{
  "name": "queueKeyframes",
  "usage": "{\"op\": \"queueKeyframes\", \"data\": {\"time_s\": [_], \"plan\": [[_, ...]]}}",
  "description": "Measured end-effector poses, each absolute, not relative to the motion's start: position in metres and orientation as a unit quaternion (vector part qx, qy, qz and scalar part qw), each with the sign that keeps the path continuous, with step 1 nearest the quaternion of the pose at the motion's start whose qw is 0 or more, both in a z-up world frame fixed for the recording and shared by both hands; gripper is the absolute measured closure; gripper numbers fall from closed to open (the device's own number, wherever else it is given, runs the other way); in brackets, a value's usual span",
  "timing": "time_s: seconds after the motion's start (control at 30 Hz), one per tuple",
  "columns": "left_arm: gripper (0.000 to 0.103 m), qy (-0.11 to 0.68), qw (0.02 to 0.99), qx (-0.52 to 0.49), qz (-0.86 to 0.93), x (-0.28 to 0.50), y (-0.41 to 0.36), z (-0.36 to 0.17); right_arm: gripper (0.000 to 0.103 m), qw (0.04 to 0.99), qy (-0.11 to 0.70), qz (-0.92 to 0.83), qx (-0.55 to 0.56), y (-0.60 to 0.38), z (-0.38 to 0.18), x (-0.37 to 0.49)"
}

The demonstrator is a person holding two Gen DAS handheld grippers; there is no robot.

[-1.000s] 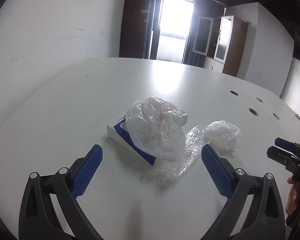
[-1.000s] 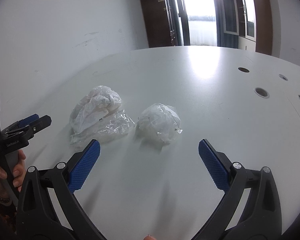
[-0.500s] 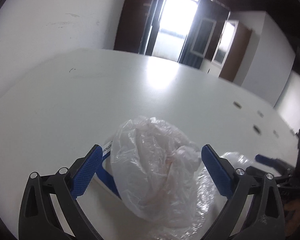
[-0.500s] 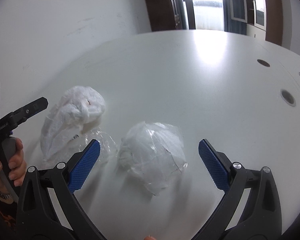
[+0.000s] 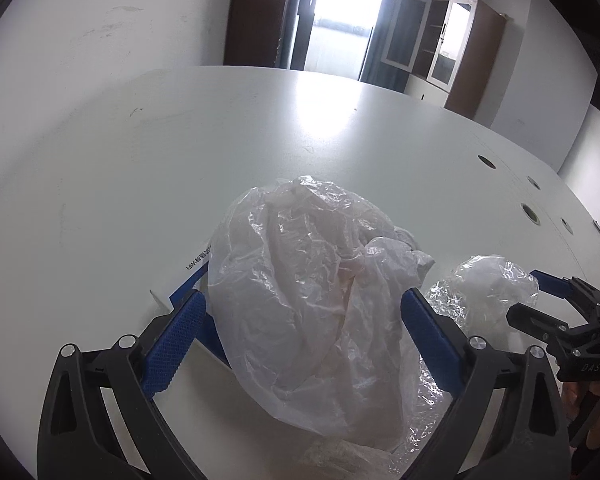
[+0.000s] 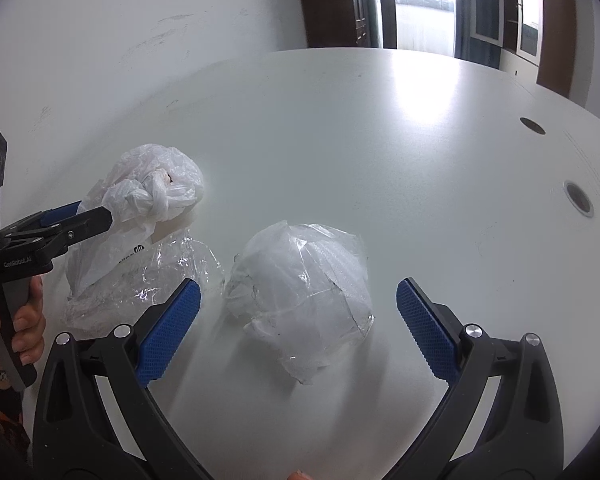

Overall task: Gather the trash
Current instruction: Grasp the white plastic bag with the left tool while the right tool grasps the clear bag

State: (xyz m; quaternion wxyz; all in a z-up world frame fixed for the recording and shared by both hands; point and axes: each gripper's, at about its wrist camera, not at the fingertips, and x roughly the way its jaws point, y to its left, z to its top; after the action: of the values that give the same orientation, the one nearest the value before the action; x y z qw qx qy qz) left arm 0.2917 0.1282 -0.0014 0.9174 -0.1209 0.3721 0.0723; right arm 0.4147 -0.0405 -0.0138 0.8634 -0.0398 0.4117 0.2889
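Observation:
A knotted, crumpled white plastic bag (image 5: 312, 292) lies on a blue and white box (image 5: 188, 280). My left gripper (image 5: 302, 332) is open with its blue pads on either side of the bag. The bag also shows in the right wrist view (image 6: 148, 196), with the left gripper's fingers (image 6: 76, 220) against it. A ball of clear plastic wrap (image 6: 304, 292) lies on the table. My right gripper (image 6: 298, 316) is open with the ball between its pads, which do not touch it. The ball also shows in the left wrist view (image 5: 488, 288).
A crumpled clear film (image 6: 152, 276) lies between the bag and the ball. The white table (image 6: 380, 140) has round cable holes (image 6: 578, 198) at its right. A white wall runs along the far left edge. Cabinets (image 5: 440, 52) and a bright doorway stand beyond.
Both grippers have moved forward. The left one now has the white bag between its pads; the right one has come up around the clear plastic ball. Both stay open.

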Motion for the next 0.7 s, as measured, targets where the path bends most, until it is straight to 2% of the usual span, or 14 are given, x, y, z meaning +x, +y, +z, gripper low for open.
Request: {"op": "queueKeyframes", "data": {"time_s": [0.07, 0.1, 0.17, 0.23, 0.27, 0.33, 0.43, 0.7], "plan": [[0.013, 0.374, 0.915, -0.129, 0.071, 0.292, 0.13, -0.005, 0.017, 0.861, 0.421, 0.284, -0.034, -0.041, -0.018, 0.417], [0.017, 0.371, 0.917, -0.126, 0.075, 0.29, 0.13, -0.004, 0.025, 0.861, 0.423, 0.281, -0.037, -0.042, -0.019, 0.421], [0.026, 0.369, 0.918, -0.12, 0.083, 0.289, 0.13, -0.004, 0.034, 0.862, 0.423, 0.277, -0.041, -0.042, -0.021, 0.419], [0.043, 0.366, 0.919, -0.115, 0.087, 0.287, 0.128, -0.003, 0.044, 0.861, 0.421, 0.281, -0.044, -0.04, -0.021, 0.417], [0.047, 0.364, 0.92, -0.115, 0.088, 0.286, 0.128, -0.003, 0.047, 0.861, 0.421, 0.282, -0.044, -0.04, -0.021, 0.416], [0.063, 0.36, 0.921, -0.115, 0.089, 0.285, 0.127, -0.003, 0.051, 0.861, 0.422, 0.282, -0.045, -0.041, -0.023, 0.417], [0.077, 0.348, 0.925, -0.12, 0.095, 0.284, 0.127, 0.0, 0.055, 0.862, 0.418, 0.283, -0.044, -0.042, -0.022, 0.416], [0.089, 0.293, 0.937, -0.151, 0.114, 0.269, 0.136, 0.013, 0.059, 0.866, 0.412, 0.283, -0.008, -0.063, -0.022, 0.418]]}}
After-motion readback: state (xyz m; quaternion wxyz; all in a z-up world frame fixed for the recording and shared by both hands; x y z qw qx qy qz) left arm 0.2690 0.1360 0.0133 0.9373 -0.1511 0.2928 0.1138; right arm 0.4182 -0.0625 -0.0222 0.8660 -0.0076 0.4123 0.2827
